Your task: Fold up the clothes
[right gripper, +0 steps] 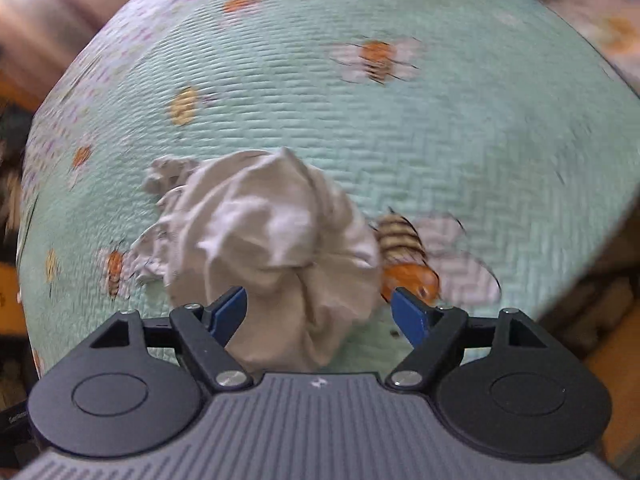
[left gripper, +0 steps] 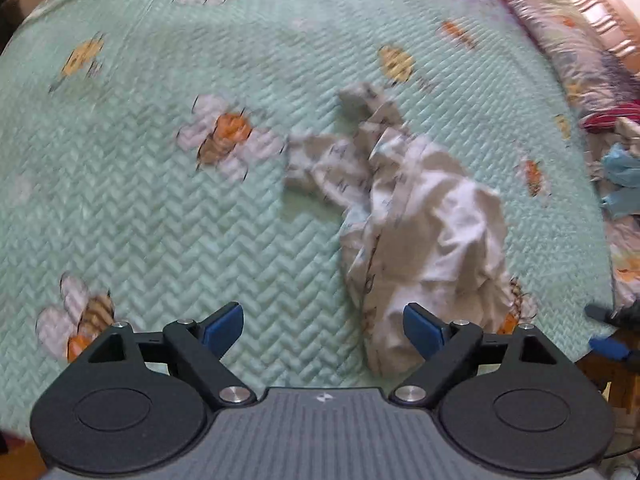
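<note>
A crumpled pale beige garment (left gripper: 424,216) with small prints lies in a heap on the mint-green quilted bedspread (left gripper: 160,200). My left gripper (left gripper: 323,332) hovers over the bed's near edge, open, nothing between its blue pads; the garment's lower end lies beside the right pad (left gripper: 422,330). In the right wrist view the same garment (right gripper: 272,240) bunches up just beyond my right gripper (right gripper: 319,314), which is open; cloth shows between the spread jaws, below them, and the pads do not press on it. Both views are motion-blurred.
The bedspread (right gripper: 440,128) carries bee and flower prints. A floral pillow or quilt (left gripper: 560,32) and a pile of other clothes (left gripper: 616,160) lie at the right edge of the left wrist view, where the other gripper's blue pad (left gripper: 610,347) shows. Wooden floor shows past the bed's edges.
</note>
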A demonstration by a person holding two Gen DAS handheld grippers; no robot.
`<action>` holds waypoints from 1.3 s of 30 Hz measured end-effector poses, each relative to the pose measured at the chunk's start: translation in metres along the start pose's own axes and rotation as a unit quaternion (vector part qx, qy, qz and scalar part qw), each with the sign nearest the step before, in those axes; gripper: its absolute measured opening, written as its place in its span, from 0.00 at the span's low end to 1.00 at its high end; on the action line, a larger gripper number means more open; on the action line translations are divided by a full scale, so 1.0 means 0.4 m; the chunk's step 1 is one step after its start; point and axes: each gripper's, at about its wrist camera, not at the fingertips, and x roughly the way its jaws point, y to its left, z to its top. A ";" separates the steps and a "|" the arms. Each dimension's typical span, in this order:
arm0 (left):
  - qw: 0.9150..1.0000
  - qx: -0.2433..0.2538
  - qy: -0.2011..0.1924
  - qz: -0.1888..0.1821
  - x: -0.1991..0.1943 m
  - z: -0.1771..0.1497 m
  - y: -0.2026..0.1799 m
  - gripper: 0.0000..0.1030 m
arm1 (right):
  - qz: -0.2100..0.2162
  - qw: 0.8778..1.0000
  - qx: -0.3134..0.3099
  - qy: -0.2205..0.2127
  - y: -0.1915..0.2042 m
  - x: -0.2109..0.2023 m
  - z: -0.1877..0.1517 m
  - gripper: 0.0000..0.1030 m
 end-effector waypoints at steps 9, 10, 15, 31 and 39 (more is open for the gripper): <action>0.998 0.059 -0.019 -0.004 0.025 0.018 -0.015 0.88 | 0.000 1.000 0.031 0.001 -0.024 -0.013 -0.165 0.78; 0.998 0.064 -0.015 0.000 0.032 0.017 -0.022 0.88 | 0.011 1.000 0.026 0.005 -0.016 -0.004 -0.182 0.78; 0.996 0.086 -0.008 0.022 0.065 0.017 -0.065 0.88 | 0.035 0.999 -0.012 -0.009 -0.011 0.016 -0.231 0.79; 0.979 0.084 -0.146 0.119 0.188 -0.088 -0.157 0.93 | 0.093 0.982 -0.097 -0.134 -0.182 0.097 -0.064 0.79; 0.969 0.047 -0.201 0.134 0.253 -0.120 -0.051 0.93 | 0.146 0.958 -0.105 -0.222 -0.152 0.180 -0.065 0.79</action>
